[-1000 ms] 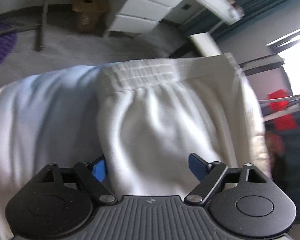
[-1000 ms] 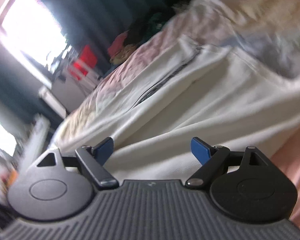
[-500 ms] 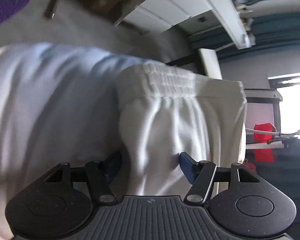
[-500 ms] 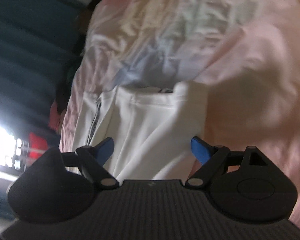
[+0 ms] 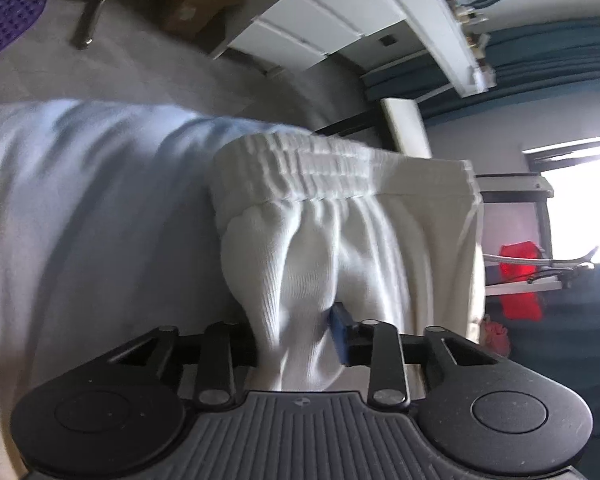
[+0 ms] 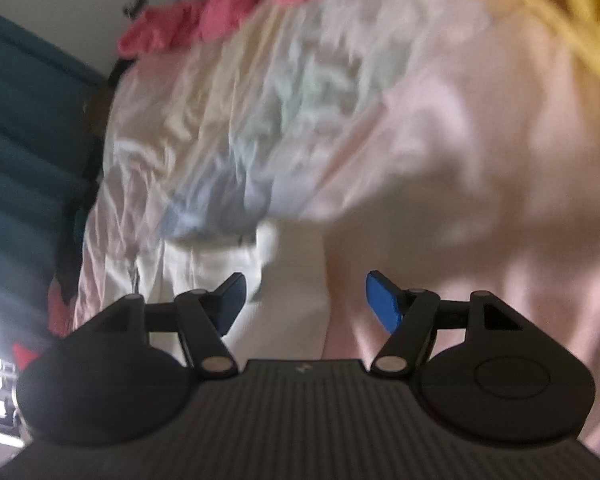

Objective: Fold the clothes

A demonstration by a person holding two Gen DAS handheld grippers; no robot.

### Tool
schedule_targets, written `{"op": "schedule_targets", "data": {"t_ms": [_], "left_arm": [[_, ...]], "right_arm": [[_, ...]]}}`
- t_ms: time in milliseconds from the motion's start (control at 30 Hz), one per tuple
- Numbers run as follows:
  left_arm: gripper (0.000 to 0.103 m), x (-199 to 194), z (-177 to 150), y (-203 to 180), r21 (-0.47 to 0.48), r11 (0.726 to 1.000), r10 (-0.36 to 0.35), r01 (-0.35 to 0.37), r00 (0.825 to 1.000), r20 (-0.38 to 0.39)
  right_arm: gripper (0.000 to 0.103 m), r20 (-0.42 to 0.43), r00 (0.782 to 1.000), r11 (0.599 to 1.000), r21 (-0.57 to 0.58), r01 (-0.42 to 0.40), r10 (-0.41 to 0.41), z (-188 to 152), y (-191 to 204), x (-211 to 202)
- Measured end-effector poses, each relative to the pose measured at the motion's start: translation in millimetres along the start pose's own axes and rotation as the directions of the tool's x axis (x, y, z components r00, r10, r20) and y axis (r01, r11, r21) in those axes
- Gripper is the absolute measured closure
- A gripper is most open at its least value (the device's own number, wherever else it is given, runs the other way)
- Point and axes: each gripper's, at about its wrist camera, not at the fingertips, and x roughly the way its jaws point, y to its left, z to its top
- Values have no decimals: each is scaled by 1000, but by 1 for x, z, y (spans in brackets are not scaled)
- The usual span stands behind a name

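Note:
A white knit garment (image 5: pixel 340 232) with a gathered elastic waistband lies over the edge of the bed. A bunched fold of it runs between the jaws of my left gripper (image 5: pixel 296 330). These jaws are closing: the right blue pad (image 5: pixel 340 332) presses into the cloth, and the cloth hides the left pad. In the right wrist view the garment's other end (image 6: pixel 288 304) lies on the pink sheet (image 6: pixel 460 160). My right gripper (image 6: pixel 304 298) straddles this end with its jaws closing. Its right pad (image 6: pixel 382 306) stands apart from the cloth.
Beyond the bed edge, the left wrist view shows grey floor, a white drawer unit (image 5: pixel 300 28), a cardboard box (image 5: pixel 196 4) and a purple mat (image 5: pixel 4 20). A pink cloth (image 6: pixel 220 12) and something yellow (image 6: pixel 596 8) lie at the sheet's far side, near a teal curtain (image 6: pixel 20 120).
My left gripper sank onto the garment and its jaws narrowed around a fold. My right gripper rolled and swung over the garment's end, and its jaws have come closer together.

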Motion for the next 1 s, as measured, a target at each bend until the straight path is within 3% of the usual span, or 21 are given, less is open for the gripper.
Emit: {"op": "schedule_targets", "data": {"t_ms": [33, 100, 167, 267, 300, 400, 467, 567, 733, 833, 933, 1000], "left_arm": [[61, 6, 2, 2, -11, 1000, 1, -1, 1000, -17], [61, 10, 1, -1, 4, 1000, 10, -10, 1000, -24], [62, 12, 0, -3, 19, 1000, 14, -13, 1000, -25], [76, 9, -2, -6, 37, 999, -15, 16, 999, -28], [88, 9, -2, -7, 51, 998, -26, 28, 999, -30], [94, -3, -4, -11, 99, 994, -56, 56, 998, -3], [95, -15, -6, -17, 133, 987, -89, 85, 996, 26], [96, -40, -9, -18, 145, 970, -204, 194, 978, 54], [97, -60, 0, -43, 191, 947, -272, 259, 961, 45], [97, -58, 4, -87, 265, 925, -289, 272, 957, 28], [96, -40, 5, -140, 333, 909, -281, 251, 959, 45], [96, -12, 7, -169, 310, 922, -261, 233, 964, 50]], "right_arm": [[34, -24, 1000, 1000, 15, -10, 11, 0, 0, 6], [55, -48, 998, 999, 44, -33, 35, 1, 1, 14], [88, -42, 998, 998, 49, -34, 37, 5, 5, 18], [91, -32, 997, 997, 43, -64, 66, 8, 11, 20], [92, -26, 997, 996, 31, -78, 79, 7, 15, 18], [94, 16, 991, 991, -21, -135, 135, 8, 25, 6], [94, 45, 983, 983, -49, -175, 178, 10, 29, -5], [95, 69, 973, 974, -74, -216, 221, 13, 31, -22], [95, 85, 961, 961, -110, -253, 263, 27, 45, -40], [95, 83, 956, 955, -126, -269, 280, 34, 78, -34], [95, 88, 953, 946, -181, -269, 288, 33, 138, -18], [95, 105, 957, 943, -226, -243, 271, 28, 184, 5]]}}
